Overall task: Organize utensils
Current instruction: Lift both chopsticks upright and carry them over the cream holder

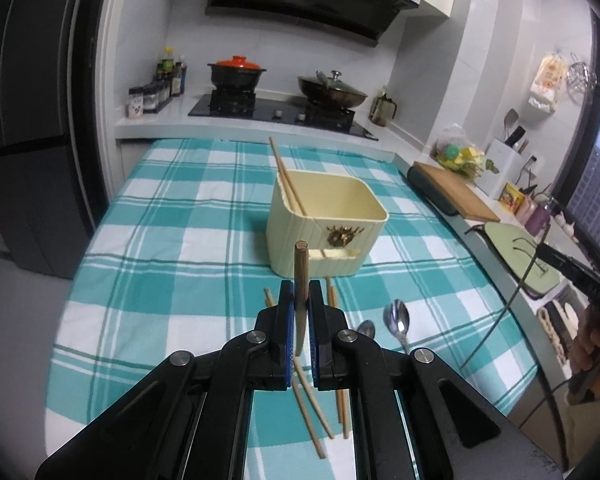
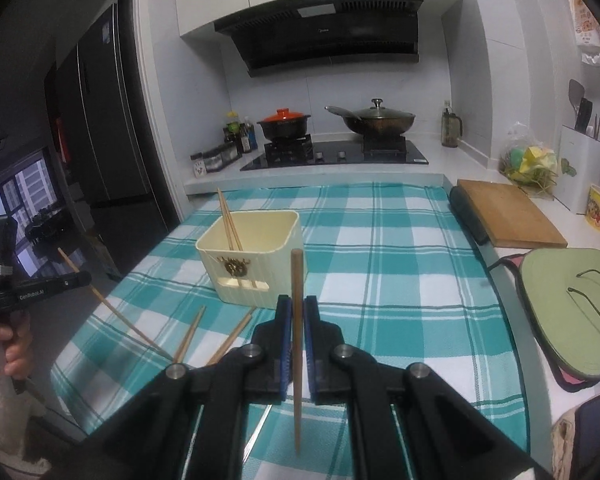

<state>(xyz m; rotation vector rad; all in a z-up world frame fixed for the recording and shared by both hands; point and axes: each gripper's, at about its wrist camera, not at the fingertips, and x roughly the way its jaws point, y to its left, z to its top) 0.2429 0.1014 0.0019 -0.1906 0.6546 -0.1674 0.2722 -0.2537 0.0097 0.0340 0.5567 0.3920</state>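
Note:
My left gripper [image 1: 300, 300] is shut on a dark wooden chopstick [image 1: 301, 276] that stands nearly upright between the blue pads. Behind it a cream utensil box [image 1: 284, 240] on the checked cloth holds two leaning chopsticks [image 1: 286, 178]. Loose chopsticks [image 1: 312, 412] and two spoons [image 1: 398, 322] lie on the cloth under the gripper. My right gripper [image 2: 297, 308] is shut on another chopstick [image 2: 297, 280], also upright, in front and to the right of the box [image 2: 268, 276]. At the left edge of the right wrist view the left gripper [image 2: 85, 277] shows with its slanted chopstick [image 2: 116, 312].
The teal checked cloth [image 1: 180, 240] covers the counter. Behind it stand a stove [image 2: 336, 156] with a red-lidded pot and a wok. A wooden cutting board [image 2: 504, 216] and a green mat [image 2: 568, 312] lie to the right. A dark fridge [image 1: 28, 120] stands at the left.

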